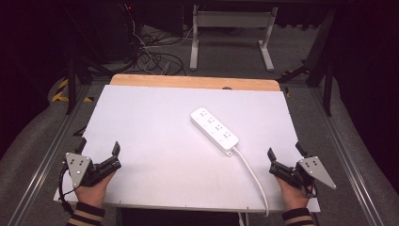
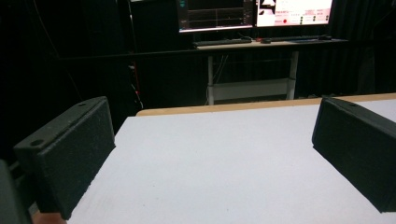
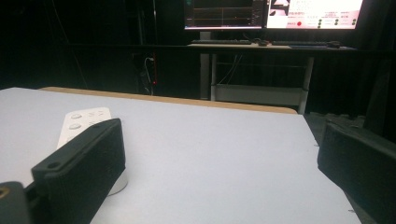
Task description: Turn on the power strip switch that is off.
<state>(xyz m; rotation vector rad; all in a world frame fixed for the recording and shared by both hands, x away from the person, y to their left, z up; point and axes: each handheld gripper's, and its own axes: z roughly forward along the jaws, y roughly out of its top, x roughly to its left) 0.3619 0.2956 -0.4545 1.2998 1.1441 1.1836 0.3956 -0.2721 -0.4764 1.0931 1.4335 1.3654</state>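
A white power strip (image 1: 214, 130) lies diagonally on the white table top (image 1: 155, 141), right of centre, and its white cable (image 1: 253, 176) runs off the near edge. My left gripper (image 1: 99, 149) rests at the near left corner, held by a hand, jaws wide open with nothing between them. My right gripper (image 1: 285, 151) sits at the near right corner, also open and empty. In the right gripper view the power strip (image 3: 84, 122) shows partly behind the left jaw. The left gripper (image 2: 210, 158) view looks across bare table between its spread jaws.
A wooden strip (image 1: 195, 82) borders the table's far edge. Beyond it stand a desk frame (image 1: 230, 35) and loose cables on the floor (image 1: 153, 59). Monitors (image 2: 254, 13) glow on a desk in the dark background. Metal rails (image 1: 44, 155) run along both table sides.
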